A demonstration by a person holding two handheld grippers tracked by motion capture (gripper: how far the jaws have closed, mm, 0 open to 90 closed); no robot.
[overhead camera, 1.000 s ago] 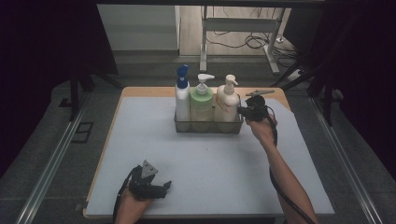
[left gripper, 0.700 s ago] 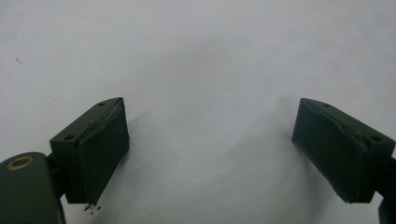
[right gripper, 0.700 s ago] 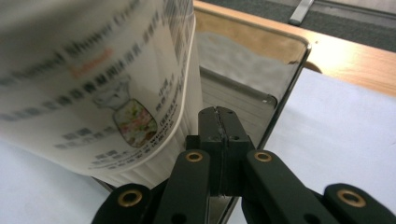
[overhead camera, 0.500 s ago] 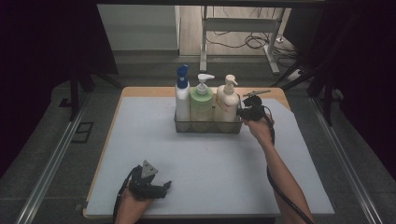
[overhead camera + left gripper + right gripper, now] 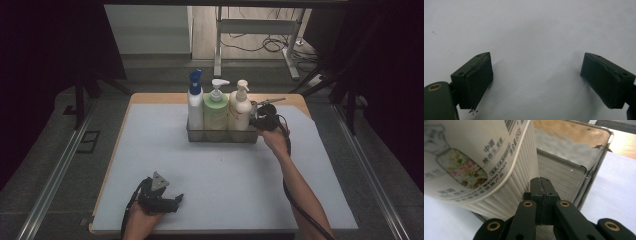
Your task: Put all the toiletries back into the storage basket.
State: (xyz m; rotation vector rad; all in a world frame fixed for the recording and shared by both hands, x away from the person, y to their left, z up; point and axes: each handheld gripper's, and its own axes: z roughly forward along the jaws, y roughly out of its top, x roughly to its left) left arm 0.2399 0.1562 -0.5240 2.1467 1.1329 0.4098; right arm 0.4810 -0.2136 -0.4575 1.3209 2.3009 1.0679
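Note:
A metal tray stands at the back of the mat and holds three pump bottles: blue-capped white, green and cream. My right gripper is at the tray's right end. In the right gripper view its jaws are pressed together, with the gripper just beside the ribbed side of the cream bottle and over the inside of the tray. Nothing shows between its jaws. My left gripper rests near the mat's front-left edge, and its pads stand wide apart over bare mat.
A pale blue mat covers the wooden table. Dark floor rails run along both sides, and a white frame with cables stands behind the table.
My right gripper has edged slightly left, closer to the cream bottle at the tray's end. The left gripper has stayed where it was.

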